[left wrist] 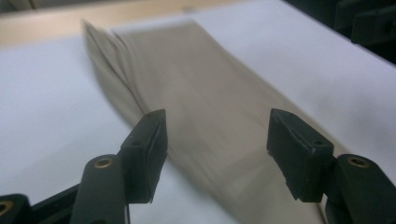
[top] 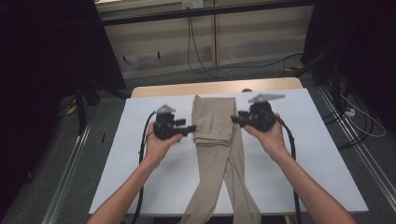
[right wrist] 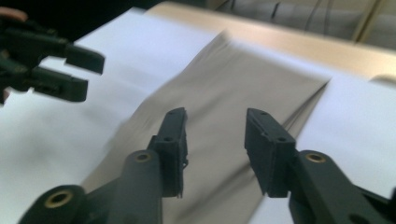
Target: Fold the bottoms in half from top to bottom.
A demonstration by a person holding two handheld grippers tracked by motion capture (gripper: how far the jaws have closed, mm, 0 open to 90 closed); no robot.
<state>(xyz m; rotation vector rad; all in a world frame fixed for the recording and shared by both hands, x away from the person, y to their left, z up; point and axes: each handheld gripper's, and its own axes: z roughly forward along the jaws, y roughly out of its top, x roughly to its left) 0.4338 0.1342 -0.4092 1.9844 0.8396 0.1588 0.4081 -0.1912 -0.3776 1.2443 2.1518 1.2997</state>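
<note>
A pair of beige trousers (top: pixel 214 122) lies lengthwise down the middle of the white table (top: pixel 140 168). Its upper part is folded over, and the two legs run off the near edge. My left gripper (top: pixel 191 130) is just left of the folded part, its jaws pointing right at the cloth. My right gripper (top: pixel 233 120) faces it from the other side. In the left gripper view the left gripper (left wrist: pixel 217 128) stands open above the trousers (left wrist: pixel 201 79), nothing between its pads. The right gripper (right wrist: pixel 215 126) is also open over the trousers (right wrist: pixel 224 79), and the left gripper (right wrist: pixel 70 70) shows beyond.
A strip of bare wood (top: pixel 215 87) runs along the table's far edge. The floor behind has loose cables (top: pixel 201 60), and metal rails (top: pixel 70 168) flank the table. White tabletop stretches out on both sides of the trousers.
</note>
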